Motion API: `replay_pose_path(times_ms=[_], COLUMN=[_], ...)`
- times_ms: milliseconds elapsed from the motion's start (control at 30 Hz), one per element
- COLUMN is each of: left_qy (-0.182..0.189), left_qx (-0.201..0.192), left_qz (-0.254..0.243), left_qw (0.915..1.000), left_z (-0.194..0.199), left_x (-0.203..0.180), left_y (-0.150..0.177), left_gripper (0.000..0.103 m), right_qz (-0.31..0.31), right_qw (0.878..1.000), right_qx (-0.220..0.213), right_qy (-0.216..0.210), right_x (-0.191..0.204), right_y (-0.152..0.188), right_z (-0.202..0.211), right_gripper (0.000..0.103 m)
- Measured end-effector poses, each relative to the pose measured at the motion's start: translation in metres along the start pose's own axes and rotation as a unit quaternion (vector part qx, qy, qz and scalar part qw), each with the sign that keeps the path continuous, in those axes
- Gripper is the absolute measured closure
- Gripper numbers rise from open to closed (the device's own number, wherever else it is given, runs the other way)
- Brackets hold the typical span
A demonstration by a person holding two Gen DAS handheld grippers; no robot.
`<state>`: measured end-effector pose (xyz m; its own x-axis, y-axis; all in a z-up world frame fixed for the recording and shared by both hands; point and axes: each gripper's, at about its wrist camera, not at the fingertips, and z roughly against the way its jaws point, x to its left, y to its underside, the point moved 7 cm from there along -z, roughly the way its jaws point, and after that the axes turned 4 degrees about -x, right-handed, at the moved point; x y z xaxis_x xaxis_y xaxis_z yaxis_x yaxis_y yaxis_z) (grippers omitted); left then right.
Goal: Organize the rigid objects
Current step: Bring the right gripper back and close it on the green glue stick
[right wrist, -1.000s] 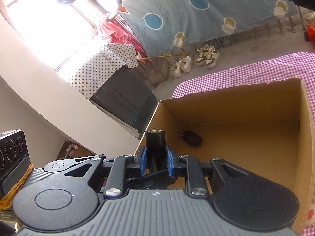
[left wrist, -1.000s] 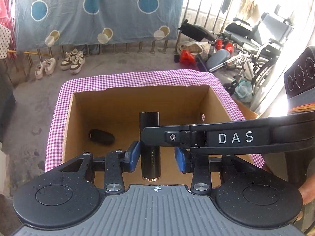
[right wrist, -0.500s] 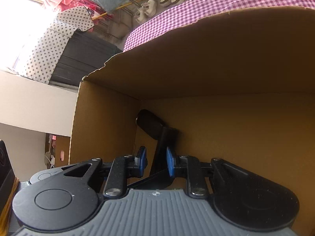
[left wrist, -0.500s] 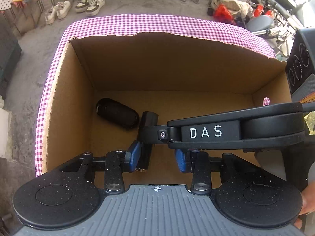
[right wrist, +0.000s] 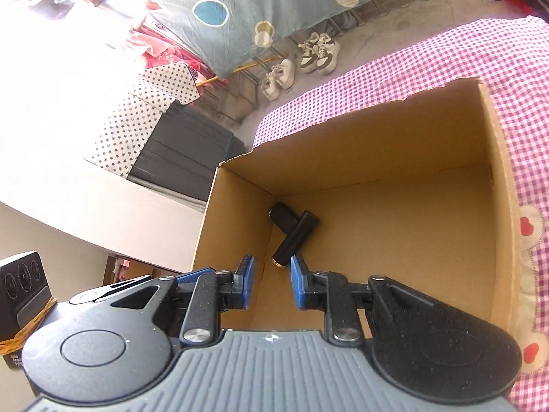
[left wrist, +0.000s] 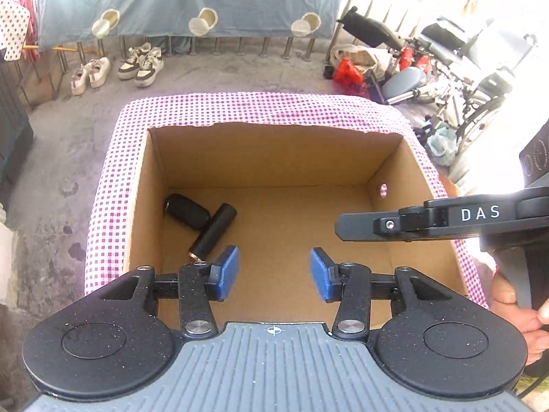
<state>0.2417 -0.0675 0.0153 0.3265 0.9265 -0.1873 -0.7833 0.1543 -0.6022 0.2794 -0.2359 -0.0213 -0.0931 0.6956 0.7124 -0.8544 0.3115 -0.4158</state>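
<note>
On the floor of the open brown cardboard box (left wrist: 274, 158), toward its left wall, lies a smooth black cylinder with a brass-coloured end cap (left wrist: 213, 230) (right wrist: 295, 233), its far end touching a stubbier, textured black cylinder (left wrist: 187, 211) (right wrist: 283, 219). Long axis of the smooth one runs diagonally: brass end toward the near-left, plain end away to the right. The textured one lies across it at an angle, blunt end toward the left wall. Left gripper (left wrist: 274, 273) hovers above the near rim, blue pads spread wide, nothing between them. Right gripper (right wrist: 271, 281) likewise parted and empty, aimed down at the same corner; its black body marked DAS shows at the right of the left view. Box sits on a pink-and-white checked cloth (left wrist: 260, 108). Risks, as judged: both pieces are round and lying flat, so a knock to the box or a careless drop of the next item onto them could set them rolling or scuff them; a low gripper could catch the cardboard rim and shift the box.
</note>
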Motion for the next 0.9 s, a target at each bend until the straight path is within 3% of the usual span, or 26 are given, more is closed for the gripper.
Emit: replay_pose_path(times_ms=[200,367,467,633,900], left_qy=[0.038,0.055,0.058,0.029,-0.006], left_qx=[-0.046,-0.05,-0.05,-0.027,-0.022], left_qz=[-0.045,-0.089,-0.112,-0.148,-0.191], left_qw=[0.9972,0.9933,0.9907,0.9881,0.9814], left_z=[0.038,0.04,0.025,-0.017,-0.05], left_x=[-0.028,-0.057,-0.073,-0.097,-0.107], left_y=[0.027,0.076,0.107,0.141,0.143], left_gripper=[0.053,0.052,0.052,0.053,0.058], right_qz=[0.025,0.028,0.028,0.036,0.031], right_qw=[0.998,0.996,0.994,0.985,0.988], right_qx=[-0.056,-0.084,-0.099,-0.121,-0.089], right_qy=[-0.011,0.0,0.036,0.117,0.12], right_x=[-0.006,-0.022,-0.038,-0.064,-0.077], right_y=[0.046,0.1,0.134,0.163,0.163], right_z=[0.097,0.135,0.127,0.093,0.05], right_gripper=[0.077,0.075,0.074,0.074,0.074])
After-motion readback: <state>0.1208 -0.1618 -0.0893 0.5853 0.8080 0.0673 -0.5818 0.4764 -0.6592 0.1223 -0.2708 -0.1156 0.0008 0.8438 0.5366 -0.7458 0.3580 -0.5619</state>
